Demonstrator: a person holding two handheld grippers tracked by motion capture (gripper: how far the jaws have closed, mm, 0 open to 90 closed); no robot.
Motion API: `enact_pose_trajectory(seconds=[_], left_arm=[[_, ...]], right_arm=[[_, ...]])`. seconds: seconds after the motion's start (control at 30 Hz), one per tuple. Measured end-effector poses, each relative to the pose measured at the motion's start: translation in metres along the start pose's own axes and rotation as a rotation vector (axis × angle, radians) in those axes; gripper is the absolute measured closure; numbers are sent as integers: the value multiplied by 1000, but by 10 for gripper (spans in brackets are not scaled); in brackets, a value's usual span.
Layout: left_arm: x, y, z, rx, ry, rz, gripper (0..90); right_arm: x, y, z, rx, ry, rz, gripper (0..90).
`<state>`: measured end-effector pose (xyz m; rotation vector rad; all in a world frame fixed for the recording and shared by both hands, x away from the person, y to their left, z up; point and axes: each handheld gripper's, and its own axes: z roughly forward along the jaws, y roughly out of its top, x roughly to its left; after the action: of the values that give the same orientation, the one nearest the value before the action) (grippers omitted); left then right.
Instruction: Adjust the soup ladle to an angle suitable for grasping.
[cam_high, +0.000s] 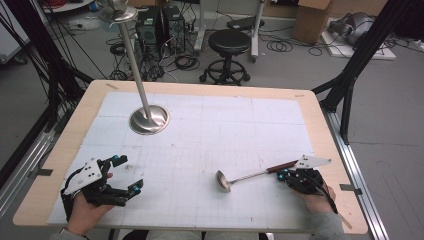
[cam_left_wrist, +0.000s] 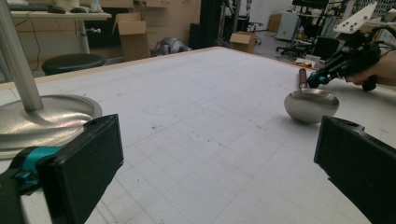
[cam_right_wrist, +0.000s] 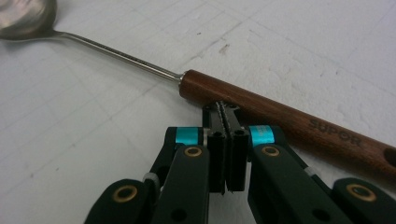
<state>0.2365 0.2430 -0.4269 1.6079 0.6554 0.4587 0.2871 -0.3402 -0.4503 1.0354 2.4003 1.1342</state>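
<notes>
Ladle: the ladle (cam_high: 248, 176) lies flat on the white gridded mat (cam_high: 210, 130), toward your right side of the table (cam_high: 320, 125). Its steel bowl (cam_high: 223, 181) points toward the middle of the mat; its wooden handle (cam_high: 282, 166) runs out to your right.

Your right claw: the right gripper (cam_right_wrist: 226, 112) has its jaws pressed flat together, with nothing between them. The closed tips sit against the near side of the wooden handle (cam_right_wrist: 280, 114), close to where the wood meets the thin steel shaft (cam_right_wrist: 121, 57). The handle passes across in front of the tips, not between them, so the ladle is not gripped. In the high view your right gripper (cam_high: 286, 175) sits just on your side of the handle's end.

Your left claw: the left gripper (cam_high: 127, 175) is spread wide and holds nothing. It hovers low over the mat at your left front corner, well apart from the ladle.

Ladle from your left claw: looking along the left gripper's jaws, the ladle bowl (cam_left_wrist: 311, 105) rests on the mat far ahead, nearer the jaw at that view's right, with your right gripper (cam_left_wrist: 314, 80) just behind it.

Stand: a metal stand (cam_high: 148, 119) with a round base and an upright pole rises from the far left part of the mat, well apart from both grippers.
</notes>
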Motion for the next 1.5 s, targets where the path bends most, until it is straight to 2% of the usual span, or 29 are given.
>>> enact_pose_trajectory(seconds=[0.23, 0.3, 0.5, 0.77, 0.93, 1.23, 1.5], left_arm=[[-3, 1, 1, -6, -6, 2, 18], [-3, 1, 1, -5, -6, 4, 18], [-3, 1, 1, -7, -6, 4, 18], [-3, 0, 1, 5, -9, 5, 18], [-4, -1, 1, 5, -9, 4, 18], [-5, -3, -3, 5, 3, -2, 18], [-5, -4, -6, 5, 10, -7, 18]], right_arm=[[-3, 8, 9, 1, -16, -11, 896], [-4, 14, 16, 5, -23, -28, 896], [-8, 25, 29, 3, -25, -37, 896], [-8, 37, 41, 6, -44, -65, 896], [-7, 44, 49, 4, -35, -56, 896], [-2, 60, 67, 10, -29, -93, 896], [0, 68, 78, 5, -24, -94, 897]])
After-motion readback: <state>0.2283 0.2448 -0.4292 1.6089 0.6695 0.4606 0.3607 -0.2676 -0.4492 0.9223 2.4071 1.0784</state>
